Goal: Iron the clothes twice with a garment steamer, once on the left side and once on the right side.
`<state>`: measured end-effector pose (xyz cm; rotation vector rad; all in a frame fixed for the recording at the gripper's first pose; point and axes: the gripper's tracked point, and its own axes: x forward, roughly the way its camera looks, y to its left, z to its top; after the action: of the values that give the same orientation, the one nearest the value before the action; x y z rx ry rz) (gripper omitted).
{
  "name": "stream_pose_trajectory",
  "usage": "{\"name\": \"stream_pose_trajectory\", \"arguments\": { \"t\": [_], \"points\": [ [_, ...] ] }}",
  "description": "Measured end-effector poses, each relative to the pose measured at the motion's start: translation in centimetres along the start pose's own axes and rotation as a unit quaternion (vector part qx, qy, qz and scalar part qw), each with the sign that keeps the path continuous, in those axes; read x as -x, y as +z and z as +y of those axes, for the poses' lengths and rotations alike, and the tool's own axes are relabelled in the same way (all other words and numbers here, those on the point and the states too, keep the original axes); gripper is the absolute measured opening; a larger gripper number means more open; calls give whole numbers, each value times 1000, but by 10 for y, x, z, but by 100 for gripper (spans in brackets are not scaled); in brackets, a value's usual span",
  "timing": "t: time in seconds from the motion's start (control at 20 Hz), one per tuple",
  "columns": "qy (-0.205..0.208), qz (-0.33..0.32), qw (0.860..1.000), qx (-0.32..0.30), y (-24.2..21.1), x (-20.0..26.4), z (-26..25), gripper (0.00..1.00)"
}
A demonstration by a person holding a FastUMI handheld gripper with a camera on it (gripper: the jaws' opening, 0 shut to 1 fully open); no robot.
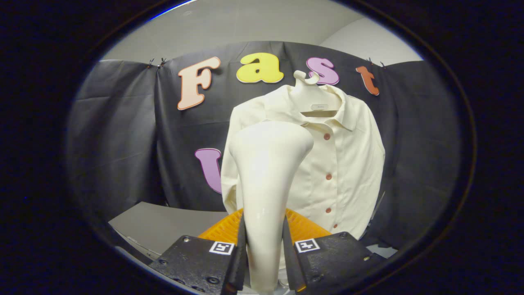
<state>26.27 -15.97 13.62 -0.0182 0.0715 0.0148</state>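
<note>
A white garment steamer (266, 180) was held upright between the two fingers of the gripper (264, 258), which were pinched on its narrow handle from both sides. Its wide head was raised in front of the left half of a cream shirt (348, 164), covering that part from sight; whether head and cloth touched could not be told. The shirt was hung on one white hanger (312, 96) against the black booth wall. Four reddish buttons were counted down its front. An orange ribbed object (303, 227) was seen just behind the fingers, below the shirt. A grey tabletop (159, 225) was seen beside it.
</note>
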Motion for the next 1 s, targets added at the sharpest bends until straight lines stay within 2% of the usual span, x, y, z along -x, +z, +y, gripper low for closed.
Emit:
{"name": "stream_pose_trajectory", "arguments": {
  "t": [0.15,0.35,0.65,1.0],
  "points": [
    [-6,3,1000,-5,4,-30,-16,40],
    [7,23,999,-26,-9,-55,-20,40],
    [32,51,997,-43,-46,-59,-15,40],
    [42,97,994,-39,-106,-51,-19,40]
  ]
}}
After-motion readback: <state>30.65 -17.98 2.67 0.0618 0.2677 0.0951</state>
